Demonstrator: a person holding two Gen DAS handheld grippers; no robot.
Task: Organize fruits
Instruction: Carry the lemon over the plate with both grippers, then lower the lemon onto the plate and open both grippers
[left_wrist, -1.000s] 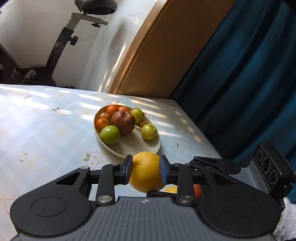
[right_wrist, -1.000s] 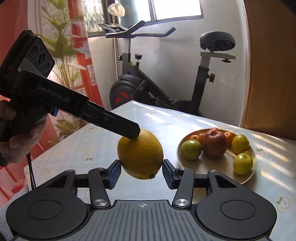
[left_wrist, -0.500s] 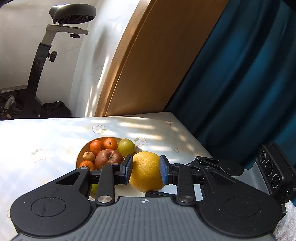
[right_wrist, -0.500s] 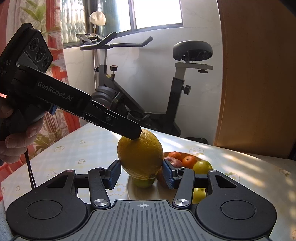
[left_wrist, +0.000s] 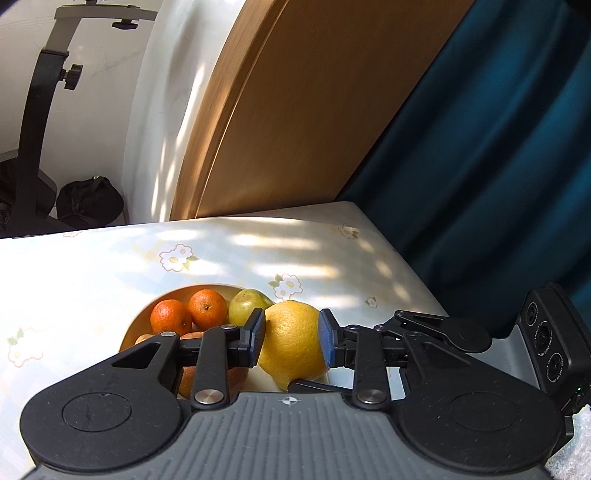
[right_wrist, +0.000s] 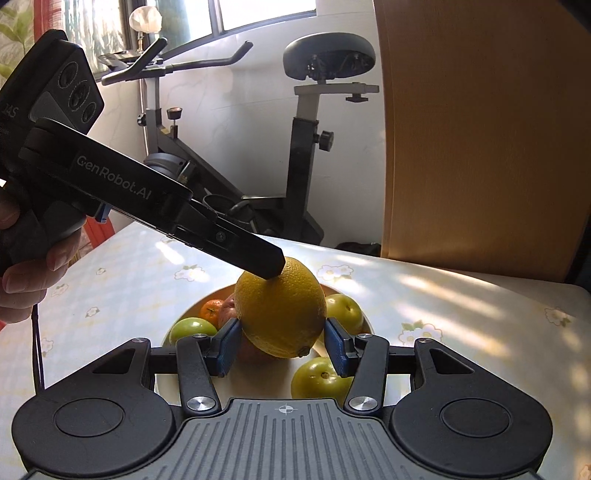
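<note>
I am holding the large yellow citrus (left_wrist: 293, 341) with the left gripper (left_wrist: 291, 341) clamped on its sides, jaws nearly closed, and the right gripper (right_wrist: 282, 347) bracketing its lower half with jaws part open, pads just beside the skin; whether they press I cannot tell. The fruit is hanging above the cream plate (right_wrist: 184, 314) holding tangerines (left_wrist: 186, 314), green apples (right_wrist: 323, 376) and a red apple. I am aiming for the bare patch, lowering level before releasing, so nothing rolls

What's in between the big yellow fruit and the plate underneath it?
In the right wrist view, the yellow fruit hangs above the plate; below it sits a reddish apple, partly hidden.
</note>
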